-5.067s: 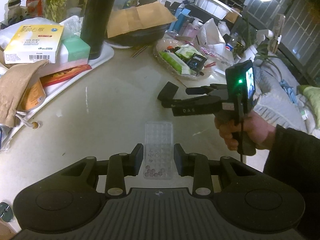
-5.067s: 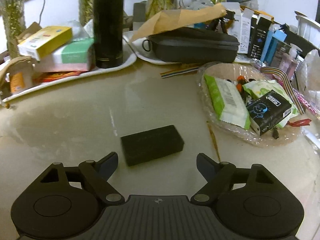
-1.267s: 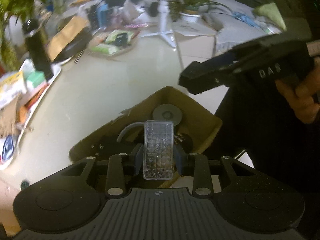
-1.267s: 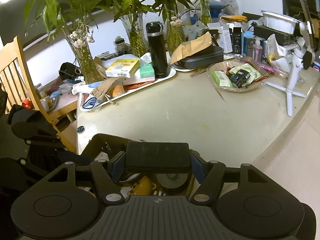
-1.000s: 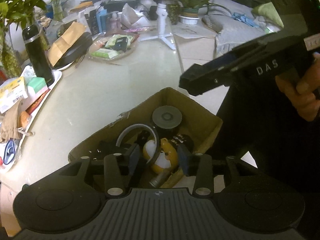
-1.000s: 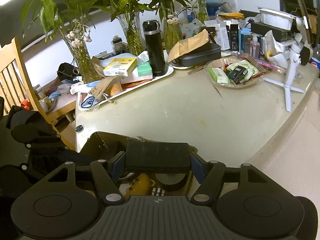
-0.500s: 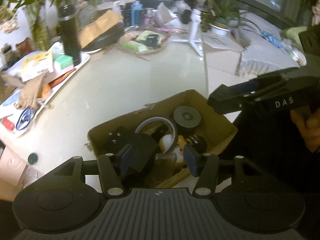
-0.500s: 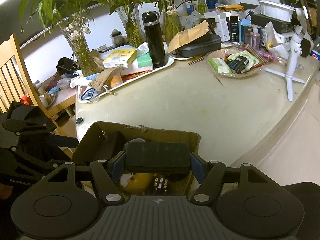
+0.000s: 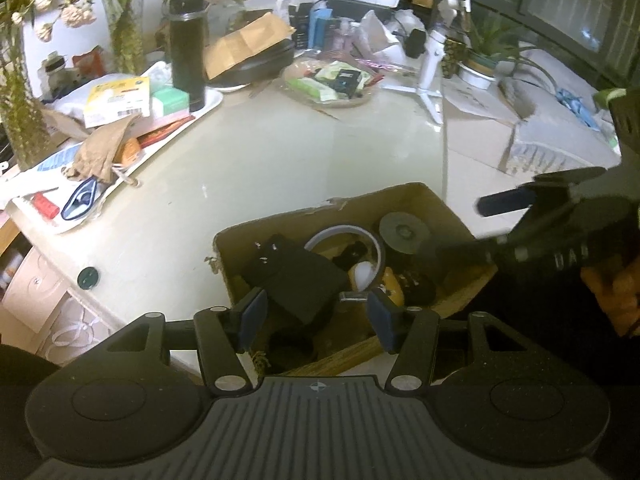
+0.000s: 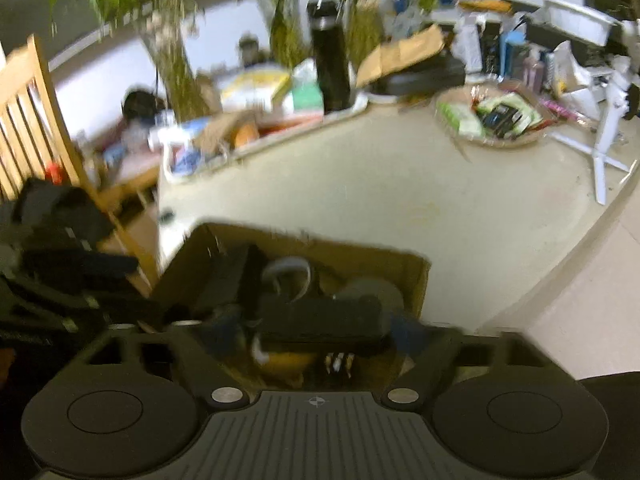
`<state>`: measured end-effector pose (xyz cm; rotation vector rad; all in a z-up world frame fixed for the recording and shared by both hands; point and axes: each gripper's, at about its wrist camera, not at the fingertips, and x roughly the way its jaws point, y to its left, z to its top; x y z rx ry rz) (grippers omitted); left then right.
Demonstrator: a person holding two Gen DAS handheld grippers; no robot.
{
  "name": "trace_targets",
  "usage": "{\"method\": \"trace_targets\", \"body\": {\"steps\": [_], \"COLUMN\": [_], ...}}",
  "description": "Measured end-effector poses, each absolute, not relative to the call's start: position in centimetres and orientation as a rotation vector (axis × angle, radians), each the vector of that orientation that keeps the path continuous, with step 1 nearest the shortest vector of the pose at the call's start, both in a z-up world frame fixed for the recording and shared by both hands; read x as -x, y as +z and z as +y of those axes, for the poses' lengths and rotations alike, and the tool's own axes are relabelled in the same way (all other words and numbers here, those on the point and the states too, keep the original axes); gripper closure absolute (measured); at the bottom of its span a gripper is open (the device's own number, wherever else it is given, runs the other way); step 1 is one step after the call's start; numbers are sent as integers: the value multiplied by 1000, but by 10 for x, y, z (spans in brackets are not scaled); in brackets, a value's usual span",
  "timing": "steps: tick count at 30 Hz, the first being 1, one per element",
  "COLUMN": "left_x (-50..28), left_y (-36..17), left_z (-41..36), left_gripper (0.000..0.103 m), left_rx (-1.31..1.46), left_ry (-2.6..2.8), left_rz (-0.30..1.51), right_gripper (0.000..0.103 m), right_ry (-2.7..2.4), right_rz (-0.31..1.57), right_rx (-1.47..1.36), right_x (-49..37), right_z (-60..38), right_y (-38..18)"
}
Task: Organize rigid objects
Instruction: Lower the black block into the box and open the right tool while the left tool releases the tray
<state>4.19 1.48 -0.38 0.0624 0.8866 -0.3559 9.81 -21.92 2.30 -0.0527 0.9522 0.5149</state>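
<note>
Left gripper (image 9: pixel 318 316): matte black, ribbed centre plate with crosshair mark, two round discs, silver screws, blue pads on fingers (image 9: pixel 252 314). Right gripper (image 10: pixel 316 334), lower frame: same black build, blurred; white lettering on its side in left view.

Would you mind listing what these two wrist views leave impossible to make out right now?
- Right wrist view: motion blur hides whether the black block touches the right gripper pads.
- Left wrist view: the left gripper covers the cardboard box near side.
- Left wrist view: the clear case shows only an edge.
- Both views: tabletop labels are too small.
</note>
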Motion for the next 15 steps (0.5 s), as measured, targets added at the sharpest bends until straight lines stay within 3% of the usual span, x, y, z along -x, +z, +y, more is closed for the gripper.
{"method": "trace_targets", "body": {"steps": [4, 6, 8, 15], "left_x": [-43, -43, -42, -39], "left_y": [-3, -3, -3, -4], "left_z": [18, 19, 19, 21], "left_gripper": [45, 35, 34, 6], "left_rx": [-47, -48, -55, -88], "left_ry": [-315, -288, -258, -147], "left_rz": [889, 886, 873, 824], "right_gripper": [0, 0, 0, 0], "right_ry": [503, 491, 468, 405], "right_rz": [947, 945, 947, 977], "right_rx": [56, 43, 38, 57], "right_x": [-95, -96, -96, -94], "right_z": [-218, -220, -222, -225], "right_y": [21, 22, 22, 16]}}
